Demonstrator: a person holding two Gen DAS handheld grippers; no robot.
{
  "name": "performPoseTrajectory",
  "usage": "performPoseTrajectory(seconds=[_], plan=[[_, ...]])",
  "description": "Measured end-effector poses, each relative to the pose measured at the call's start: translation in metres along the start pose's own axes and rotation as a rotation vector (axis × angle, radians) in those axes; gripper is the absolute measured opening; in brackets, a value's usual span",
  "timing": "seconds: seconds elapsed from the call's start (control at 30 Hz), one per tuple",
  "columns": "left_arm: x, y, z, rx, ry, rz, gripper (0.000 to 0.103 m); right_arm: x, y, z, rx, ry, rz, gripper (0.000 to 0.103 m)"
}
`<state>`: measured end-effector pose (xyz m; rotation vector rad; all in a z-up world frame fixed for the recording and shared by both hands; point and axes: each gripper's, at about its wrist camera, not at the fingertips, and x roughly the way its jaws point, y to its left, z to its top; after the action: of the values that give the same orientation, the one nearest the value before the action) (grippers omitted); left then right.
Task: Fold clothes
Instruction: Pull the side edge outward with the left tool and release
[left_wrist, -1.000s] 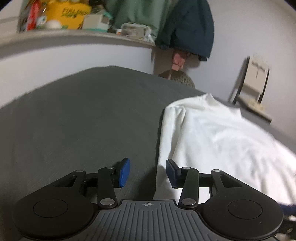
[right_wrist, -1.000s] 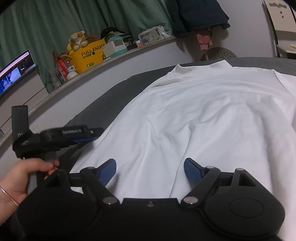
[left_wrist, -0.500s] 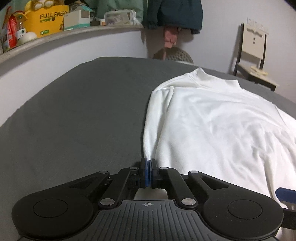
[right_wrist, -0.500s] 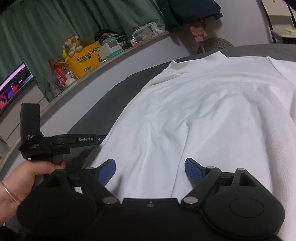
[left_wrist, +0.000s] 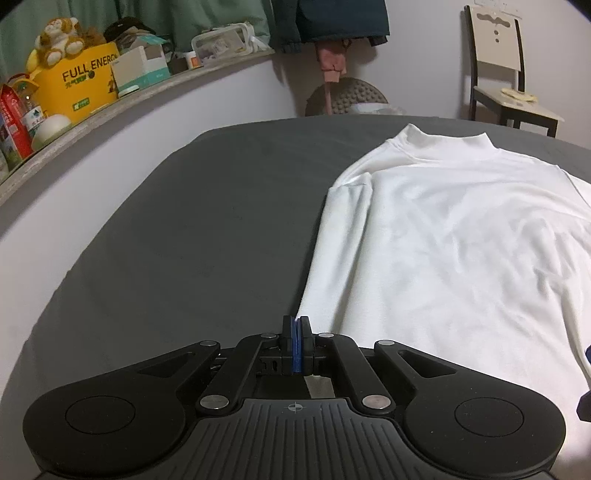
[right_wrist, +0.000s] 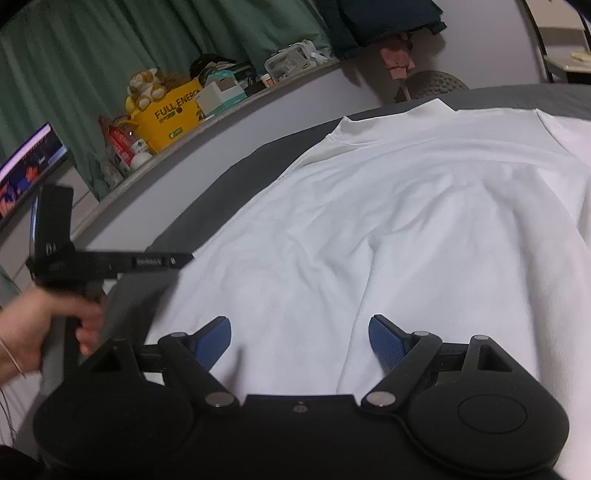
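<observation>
Here the left gripper (left_wrist: 296, 345) has its two blue pads pressed together at the near end of the white shirt's (left_wrist: 461, 243) left sleeve, which is folded in along the body; a sliver of white shows just behind the pads, so it appears to pinch the cuff or hem edge there, though the cloth between the pads is too thin to see outright. That grip makes sense for a fold: holding the sleeve end at the shirt's outer edge lets the whole side panel be carried over the body. The right gripper (right_wrist: 300, 341) hangs over the near part of the shirt (right_wrist: 388, 229) with its jaws spread wide and nothing between them, one pad to either side of a raised wrinkle, apparently waiting for a hold on the hem. The shirt lies flat on the dark grey bedcover (left_wrist: 192, 236), collar at the far end, bare cover lying to its left. In the right wrist view the person's left hand (right_wrist: 40, 332) grips the handle of the left tool just beside the shirt's left edge. By count: one shirt, two grippers, four blue pads, one hand in sight. Beyond the shirt's collar stand one chair (left_wrist: 506, 74) and one ledge of clutter with one yellow box (left_wrist: 79, 90).
</observation>
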<state>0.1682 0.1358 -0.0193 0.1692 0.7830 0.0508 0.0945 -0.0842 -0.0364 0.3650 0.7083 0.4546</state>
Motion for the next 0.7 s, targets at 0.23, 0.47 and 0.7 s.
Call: performPoseTrajectory(seconds=[0.23,0.47,0.7], plan=[[0.014,0.024,0.018,0.046,0.037,0.041,0.000,0.001,0.008,-0.006,-0.093,0.004,-0.038,0.082],[0.032,0.043,0.044,0.157,0.086,0.123,0.000,0.000,0.011,-0.008,-0.133,0.010,-0.053,0.082],[0.062,0.048,0.077,0.290,0.120,0.254,0.000,0.000,0.009,-0.007,-0.134,0.020,-0.052,0.082]])
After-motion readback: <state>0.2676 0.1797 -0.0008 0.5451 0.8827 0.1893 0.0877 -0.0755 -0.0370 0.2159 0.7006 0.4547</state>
